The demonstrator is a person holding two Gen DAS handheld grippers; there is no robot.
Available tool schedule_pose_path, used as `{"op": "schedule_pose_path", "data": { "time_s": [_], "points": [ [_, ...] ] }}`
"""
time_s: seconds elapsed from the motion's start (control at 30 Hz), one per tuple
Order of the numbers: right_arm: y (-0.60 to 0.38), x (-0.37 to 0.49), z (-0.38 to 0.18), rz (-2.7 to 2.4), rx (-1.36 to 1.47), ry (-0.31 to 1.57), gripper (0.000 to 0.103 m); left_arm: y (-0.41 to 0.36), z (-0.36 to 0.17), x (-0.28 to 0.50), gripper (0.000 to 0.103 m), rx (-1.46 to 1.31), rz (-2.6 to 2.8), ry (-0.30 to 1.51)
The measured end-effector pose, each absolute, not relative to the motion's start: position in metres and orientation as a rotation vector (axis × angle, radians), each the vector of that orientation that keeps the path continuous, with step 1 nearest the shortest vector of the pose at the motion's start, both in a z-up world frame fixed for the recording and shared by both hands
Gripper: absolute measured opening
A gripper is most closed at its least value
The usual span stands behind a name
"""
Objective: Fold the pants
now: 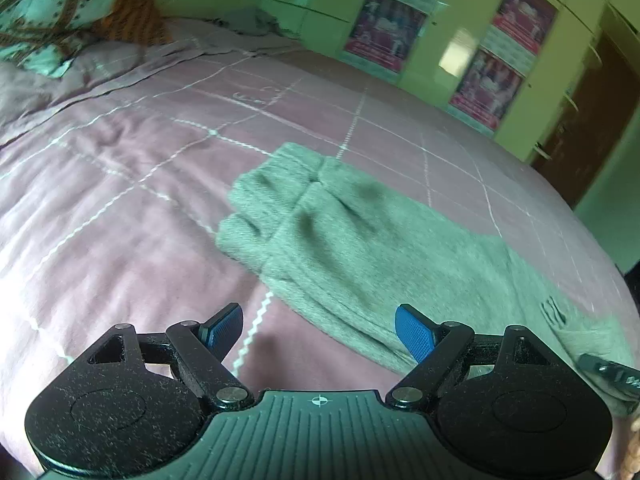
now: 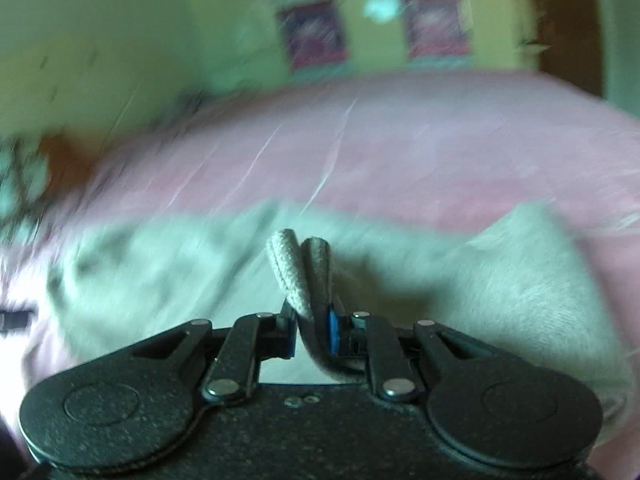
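1. While the pants [image 1: 360,248] lie stretched across the pink bed [image 1: 120,184], the left gripper [image 1: 318,330] hangs just above them with its blue fingers [image 1: 412,332] spread wide and nothing between them.
2. Seen from the left wrist camera, the 2 leg ends sit side by side toward the middle of the bed, and the rest of the garment runs off toward the right edge of the picture, where part of the other tool shows.
3. From the right wrist camera, the right gripper [image 2: 314,328] has its fingers pressed together on a thick doubled edge of the pants [image 2: 300,272], which sticks up as 2 rounded ridges; this looks like the waistband, though the blur makes it hard to be sure.
4. That view is heavily smeared, so the lie of the cloth beyond the pinched edge cannot be read well.
5. Judging by the fuzzy, knitted look, the fabric is soft, thick and limp: it should drape and sag wherever it is not held, and it is light enough to lift from 1 end.
6. It does not look slippery, so a firm pinch on a hemmed edge should hold.
7. Good places for the free left gripper would be the leg cuffs or the near side seam, where the layers are doubled and less likely to peel apart.
8. A risk is catching only the top layer, or the bedcover with it.
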State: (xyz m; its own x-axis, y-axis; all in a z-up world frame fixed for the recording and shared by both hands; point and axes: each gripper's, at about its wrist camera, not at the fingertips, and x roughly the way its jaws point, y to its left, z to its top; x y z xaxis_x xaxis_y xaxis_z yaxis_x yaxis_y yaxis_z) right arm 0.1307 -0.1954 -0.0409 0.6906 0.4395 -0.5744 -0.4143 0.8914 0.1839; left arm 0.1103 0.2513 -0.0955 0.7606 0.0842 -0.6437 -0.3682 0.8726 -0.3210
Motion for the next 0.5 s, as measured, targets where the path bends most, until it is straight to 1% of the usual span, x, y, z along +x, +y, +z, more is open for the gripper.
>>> {"op": "schedule_pose_path", "data": {
  "time_s": [0.1,0.17,0.2,0.3,0.33,0.4,0.43,0.47,0.5],
  "points": [
    [-0.182,0.122,-0.057,0.455,-0.018,0.672,0.015,0.252,-0.096,0.108,0.083,-0.471,0.245,0.663],
    [-0.182,0.121,-0.057,0.45,-0.038,0.669,0.019,0.256,-0.097,0.107,0.083,-0.502,0.247,0.654],
    [-0.174,0.12,-0.056,0.453,-0.056,0.67,0.019,0.258,-0.098,0.107,0.083,-0.518,0.247,0.652],
    [-0.153,0.11,-0.047,0.463,-0.124,0.651,0.035,0.26,-0.103,0.106,0.083,-0.533,0.247,0.651],
    [-0.151,0.104,-0.046,0.472,-0.136,0.638,0.042,0.26,-0.105,0.107,0.083,-0.534,0.245,0.654],
    [-0.149,0.098,-0.046,0.481,-0.15,0.626,0.041,0.258,-0.108,0.108,0.083,-0.536,0.243,0.657],
    [-0.145,0.103,-0.048,0.476,-0.166,0.632,0.039,0.257,-0.108,0.108,0.083,-0.534,0.243,0.658],
    [-0.139,0.116,-0.051,0.465,-0.186,0.636,0.031,0.257,-0.108,0.108,0.083,-0.533,0.24,0.658],
    [-0.137,0.117,-0.052,0.455,-0.203,0.628,0.027,0.256,-0.109,0.108,0.083,-0.532,0.238,0.658]
  ]
}}
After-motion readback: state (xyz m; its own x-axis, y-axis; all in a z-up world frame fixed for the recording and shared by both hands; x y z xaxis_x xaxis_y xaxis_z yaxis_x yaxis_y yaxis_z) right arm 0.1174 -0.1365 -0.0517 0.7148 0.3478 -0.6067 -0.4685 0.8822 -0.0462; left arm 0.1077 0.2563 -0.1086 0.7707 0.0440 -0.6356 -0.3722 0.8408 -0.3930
